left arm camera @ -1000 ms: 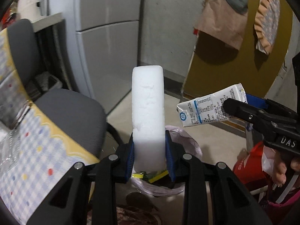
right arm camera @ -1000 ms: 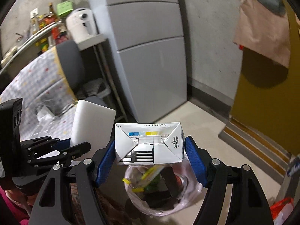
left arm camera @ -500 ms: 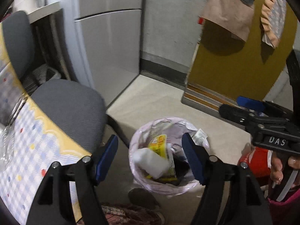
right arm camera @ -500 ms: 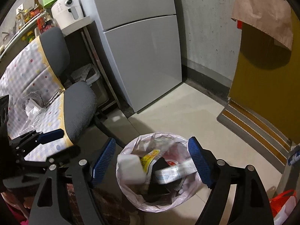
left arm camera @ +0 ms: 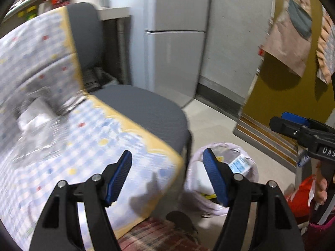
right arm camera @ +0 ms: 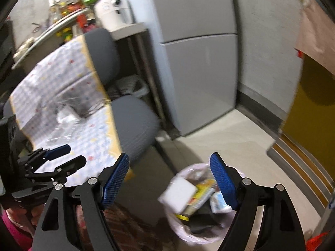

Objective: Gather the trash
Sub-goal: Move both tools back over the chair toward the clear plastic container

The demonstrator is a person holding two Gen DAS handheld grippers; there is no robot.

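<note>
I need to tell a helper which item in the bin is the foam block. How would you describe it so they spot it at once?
Find the tall grey fridge; on the pale floor before it stands a small bin lined with a pinkish plastic bag. Inside, on the side nearer the grey office chair, lies a plain white rectangular foam block, unprinted, unlike the yellow wrapper and blue-and-white milk carton beside it.
</note>
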